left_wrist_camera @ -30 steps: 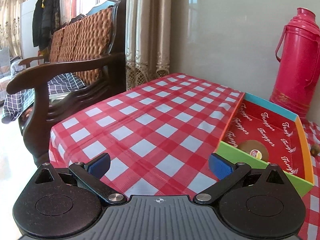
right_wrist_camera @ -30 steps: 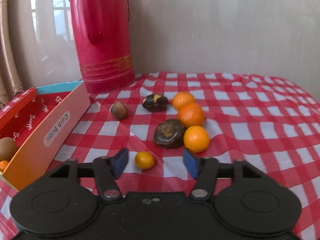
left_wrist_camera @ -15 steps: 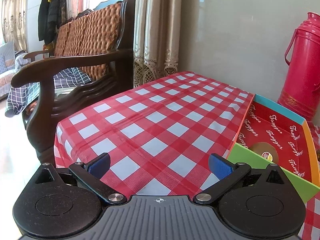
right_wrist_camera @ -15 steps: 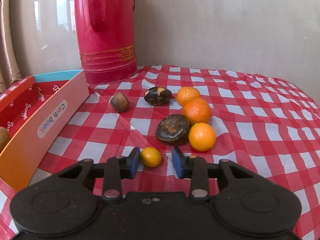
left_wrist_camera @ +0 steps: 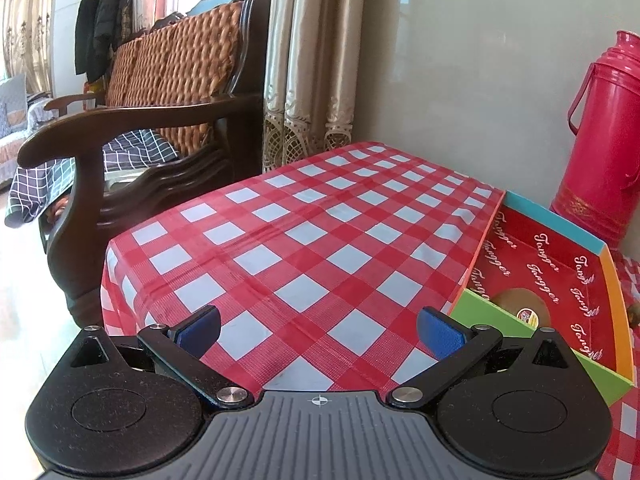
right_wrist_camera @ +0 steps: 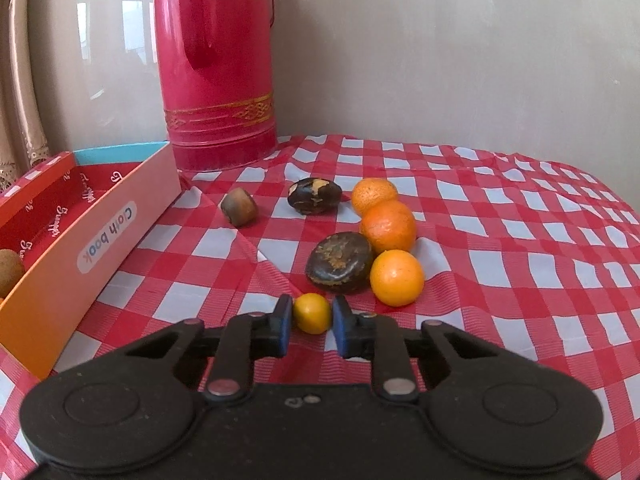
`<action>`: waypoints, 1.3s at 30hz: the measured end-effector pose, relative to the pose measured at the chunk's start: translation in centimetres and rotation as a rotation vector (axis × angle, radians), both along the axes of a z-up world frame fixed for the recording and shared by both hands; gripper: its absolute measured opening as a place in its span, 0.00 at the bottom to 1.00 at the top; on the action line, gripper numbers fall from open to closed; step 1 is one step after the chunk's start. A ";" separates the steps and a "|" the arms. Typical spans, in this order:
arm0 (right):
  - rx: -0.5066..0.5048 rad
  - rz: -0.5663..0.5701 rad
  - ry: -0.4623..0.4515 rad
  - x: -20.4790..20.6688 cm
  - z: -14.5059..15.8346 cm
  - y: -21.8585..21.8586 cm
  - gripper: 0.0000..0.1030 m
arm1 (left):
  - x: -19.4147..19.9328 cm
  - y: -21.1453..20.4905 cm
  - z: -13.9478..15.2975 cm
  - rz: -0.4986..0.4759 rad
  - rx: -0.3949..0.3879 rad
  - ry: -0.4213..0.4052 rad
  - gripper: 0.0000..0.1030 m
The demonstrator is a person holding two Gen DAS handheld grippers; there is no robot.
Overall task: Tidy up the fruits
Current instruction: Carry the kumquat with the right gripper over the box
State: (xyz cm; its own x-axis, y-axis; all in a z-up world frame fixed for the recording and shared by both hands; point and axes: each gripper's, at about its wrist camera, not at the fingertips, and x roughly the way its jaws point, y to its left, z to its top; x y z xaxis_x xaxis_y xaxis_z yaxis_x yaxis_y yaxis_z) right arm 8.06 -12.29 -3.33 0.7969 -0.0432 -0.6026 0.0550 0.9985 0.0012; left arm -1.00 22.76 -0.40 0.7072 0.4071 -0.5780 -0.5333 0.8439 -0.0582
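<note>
While my left gripper (left_wrist_camera: 318, 326) hangs spread wide over bare checked cloth (left_wrist_camera: 304, 240), my right gripper (right_wrist_camera: 309, 320) pinches the small yellow fruit (right_wrist_camera: 313, 313) on the cloth; the dark fruit (right_wrist_camera: 340, 268) sits at one o'clock, the box (right_wrist_camera: 100, 236) at ten.

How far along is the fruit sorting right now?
Early on. Done: a kiwi already lies in the box. In hand: the right hand-held gripper has just closed on the small yellow-orange fruit, which looks still down at the cloth. Left: three oranges, two dark fruits and a small brown one remain on the tablecloth. The left hand-held gripper is open and empty.
</note>
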 end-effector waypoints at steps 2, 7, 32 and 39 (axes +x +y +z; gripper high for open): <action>0.012 0.000 -0.009 -0.2 0.1 -0.1 0.13 | 0.0 0.0 0.0 0.001 -0.005 -0.002 1.00; 0.051 0.016 -0.060 -1.0 0.8 -0.5 0.13 | 0.0 0.1 0.0 0.001 -0.007 -0.002 1.00; 0.108 0.491 -0.255 -3.2 3.5 10.4 0.13 | -0.7 2.7 -0.5 0.095 -0.008 -0.003 1.00; 0.050 0.578 -0.222 -3.8 2.7 12.4 0.22 | -0.3 2.0 -0.5 0.071 -0.005 0.003 1.00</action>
State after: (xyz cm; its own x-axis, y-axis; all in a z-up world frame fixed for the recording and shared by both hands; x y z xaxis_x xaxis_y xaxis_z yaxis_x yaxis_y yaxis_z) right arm 4.27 0.08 -0.61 0.7891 0.4572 -0.4101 -0.5019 0.8649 -0.0014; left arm -1.34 24.72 -0.94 0.6745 0.4535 -0.5826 -0.5924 0.8034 -0.0605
